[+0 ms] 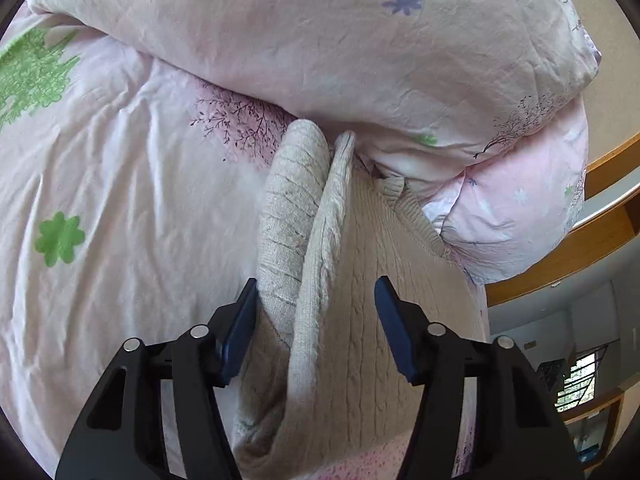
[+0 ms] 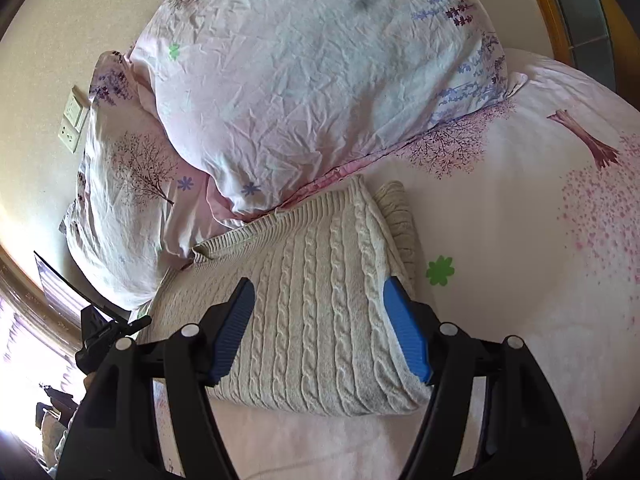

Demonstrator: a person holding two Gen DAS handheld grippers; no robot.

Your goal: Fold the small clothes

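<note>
A cream cable-knit sweater [image 2: 320,300] lies folded into a rectangle on the pink floral bedsheet [image 2: 520,240], its ribbed hem against the pillows. In the left wrist view the same sweater [image 1: 360,280] shows from its side, with a folded sleeve [image 1: 288,208] lying along its edge. My left gripper [image 1: 316,296] is open, its jaws astride the sweater's folded edge. My right gripper [image 2: 319,296] is open and empty, hovering over the middle of the sweater. My other gripper [image 2: 104,332] shows at the sweater's left edge.
Two pink floral pillows [image 2: 312,80] are stacked at the head of the bed, right behind the sweater. A wall socket [image 2: 74,118] sits on the beige wall. A wooden bed frame and shelf [image 1: 600,216] run along the right.
</note>
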